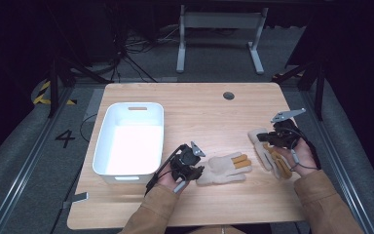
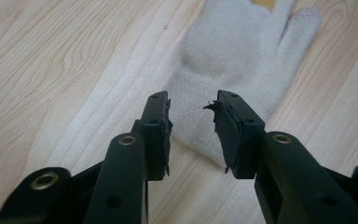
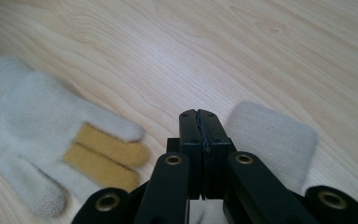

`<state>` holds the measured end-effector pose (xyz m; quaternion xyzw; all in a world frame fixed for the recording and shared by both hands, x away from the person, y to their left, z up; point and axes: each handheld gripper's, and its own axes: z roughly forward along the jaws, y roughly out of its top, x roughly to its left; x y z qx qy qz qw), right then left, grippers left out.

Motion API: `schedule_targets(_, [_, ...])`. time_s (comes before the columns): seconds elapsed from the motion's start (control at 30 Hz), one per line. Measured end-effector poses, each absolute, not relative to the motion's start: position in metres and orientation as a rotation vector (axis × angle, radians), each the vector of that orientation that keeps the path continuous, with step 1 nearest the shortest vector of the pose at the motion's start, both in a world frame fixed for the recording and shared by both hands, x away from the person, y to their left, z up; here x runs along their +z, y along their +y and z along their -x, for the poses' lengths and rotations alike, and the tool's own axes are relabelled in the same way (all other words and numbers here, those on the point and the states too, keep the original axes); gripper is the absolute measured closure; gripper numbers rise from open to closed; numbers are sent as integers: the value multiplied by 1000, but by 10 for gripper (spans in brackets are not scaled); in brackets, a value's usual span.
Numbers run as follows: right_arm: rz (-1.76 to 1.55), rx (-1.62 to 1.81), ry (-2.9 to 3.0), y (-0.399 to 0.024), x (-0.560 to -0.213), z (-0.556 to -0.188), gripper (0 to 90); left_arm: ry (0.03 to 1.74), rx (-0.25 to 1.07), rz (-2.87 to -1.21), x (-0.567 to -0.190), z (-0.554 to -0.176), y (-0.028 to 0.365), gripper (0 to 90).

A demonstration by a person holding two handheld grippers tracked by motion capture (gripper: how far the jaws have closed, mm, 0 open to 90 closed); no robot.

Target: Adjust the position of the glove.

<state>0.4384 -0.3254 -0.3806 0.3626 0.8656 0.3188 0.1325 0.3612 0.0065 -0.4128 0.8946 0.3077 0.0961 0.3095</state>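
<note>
On the desk (image 1: 199, 105), a white bin (image 1: 129, 139) stands at the far left, its pale floor bare. Just right of it, my left hand-held gripper (image 1: 195, 171) sits low at the cuff of a cream glove (image 1: 222, 168) that lies flat with 2 mustard fingers pointing right. In the left gripper view its jaws stand apart, the cuff of the cream glove (image 2: 223, 70) between them, the pads not pressing on the knit. Further right, a second glove (image 1: 270, 156) lies near the desk's right edge, well apart from the first. My right hand-held gripper (image 1: 269, 139) rests over its cuff end; in the right gripper view the jaws are pressed together, with a pale cuff (image 3: 272, 137) just beside and behind them. I cannot tell whether any knit is pinched between them.
</note>
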Motion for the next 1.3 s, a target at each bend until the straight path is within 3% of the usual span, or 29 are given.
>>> schedule_targets(0.6, [-934, 880, 2663, -274, -413, -443, 897, 778, 231, -2321, -406, -359, 11, 556])
schedule_targets(1.3, [-912, 748, 2716, -262, -435, -446, 896, 779, 211, -2306, -405, -360, 14, 512])
